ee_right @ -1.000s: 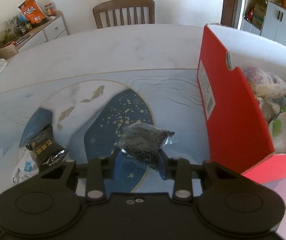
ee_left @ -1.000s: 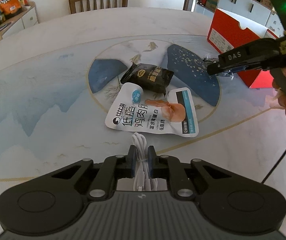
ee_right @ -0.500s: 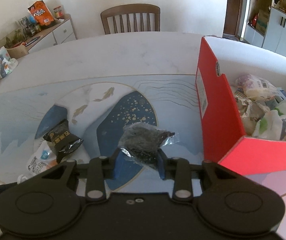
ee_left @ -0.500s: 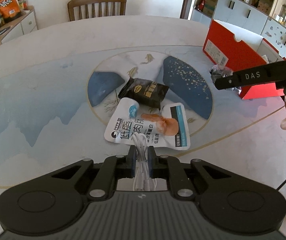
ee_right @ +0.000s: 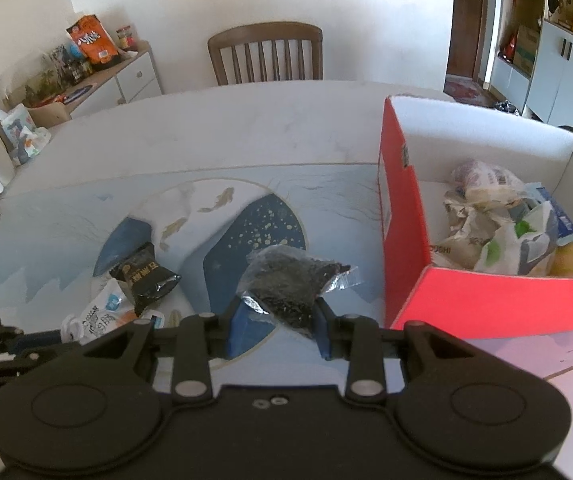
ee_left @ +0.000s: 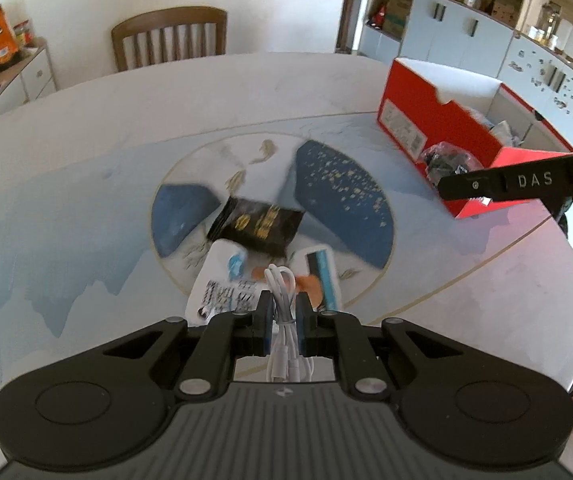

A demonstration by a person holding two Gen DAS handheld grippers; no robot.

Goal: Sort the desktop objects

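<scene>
My left gripper [ee_left: 284, 316] is shut on a coiled white cable [ee_left: 282, 292] and holds it above the table. Below it lie a white snack pouch [ee_left: 222, 292] and a black snack packet [ee_left: 260, 228]. My right gripper [ee_right: 278, 322] is shut on a clear bag of black bits [ee_right: 290, 280], held above the table just left of the red box [ee_right: 402, 216]. The right gripper also shows in the left wrist view [ee_left: 446, 184], next to the red box [ee_left: 418, 120]. The box holds several wrapped snacks [ee_right: 502, 216].
A wooden chair [ee_right: 266, 54] stands at the table's far side. A sideboard with snack bags [ee_right: 90, 40] is at the back left. Cabinets [ee_left: 466, 32] stand behind the box. The black packet [ee_right: 144, 276] and white pouch [ee_right: 100, 316] lie left of my right gripper.
Both grippers have risen from the table with their loads. The right gripper has moved right, closer to the red box, whose inside now shows.
</scene>
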